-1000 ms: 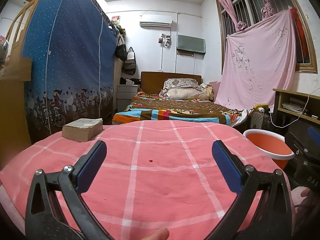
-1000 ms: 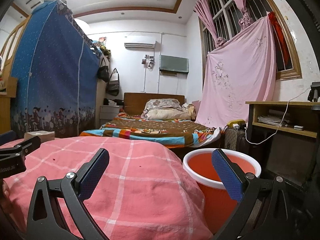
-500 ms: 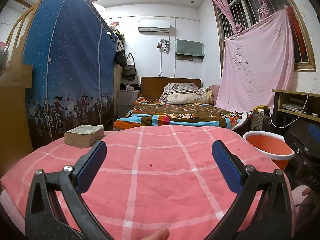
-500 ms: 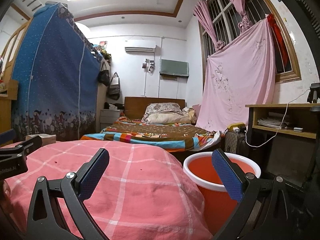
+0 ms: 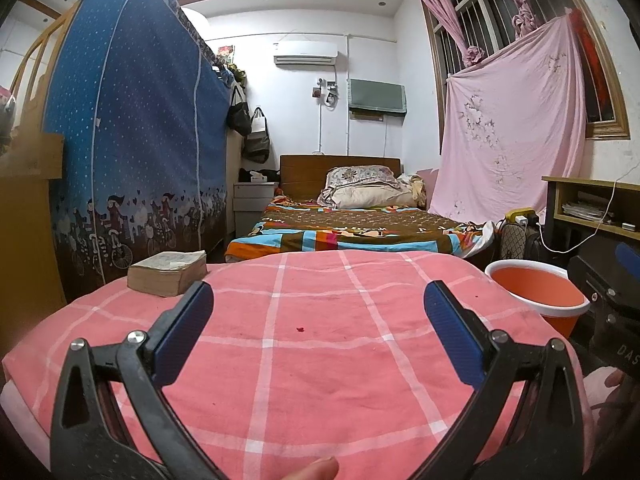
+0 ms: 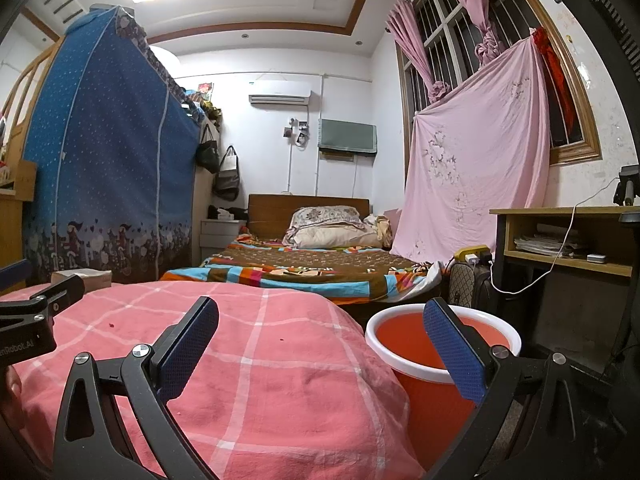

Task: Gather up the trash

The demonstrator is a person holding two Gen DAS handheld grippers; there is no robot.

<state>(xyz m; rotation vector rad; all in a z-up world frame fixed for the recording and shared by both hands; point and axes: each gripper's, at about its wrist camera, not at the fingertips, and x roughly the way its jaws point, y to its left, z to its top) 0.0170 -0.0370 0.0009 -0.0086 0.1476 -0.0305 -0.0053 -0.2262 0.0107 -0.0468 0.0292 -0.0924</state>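
Black frames with blue pads form the left tongs (image 5: 318, 322), spread wide with nothing between the pads, held low over a counter (image 5: 340, 400) draped in a pink cloth with a white check. A fingertip (image 5: 316, 470) shows at the lower edge of the left view. The right tongs (image 6: 320, 340) are likewise spread and empty, straddling the right-hand edge of the counter and the orange bucket (image 6: 404, 336) with a white rim that stands just beside it on the floor. In the left view the same bucket (image 5: 536, 290) sits at the counter's right edge, with the body of the right tongs close behind it.

On the cloth, midway between the left pads, lies a small red scrap (image 5: 299, 328), the only loose bit of trash that can be made out; it lies apart from both pads. Seen from the right, a red speck (image 6: 112, 324) lies on the cloth toward the left tongs, whether the same scrap cannot be told. At the counter's far left corner rests a thick worn book (image 5: 168, 272), lying flat.

Beyond the counter stands a bed (image 5: 352, 228) with a patterned quilt and pillows against a wooden headboard. A blue fabric wardrobe (image 5: 132, 140) rises on the left, a pink sheet (image 5: 508, 140) hangs over the window on the right, and a wooden desk (image 6: 568, 240) stands below the sill.
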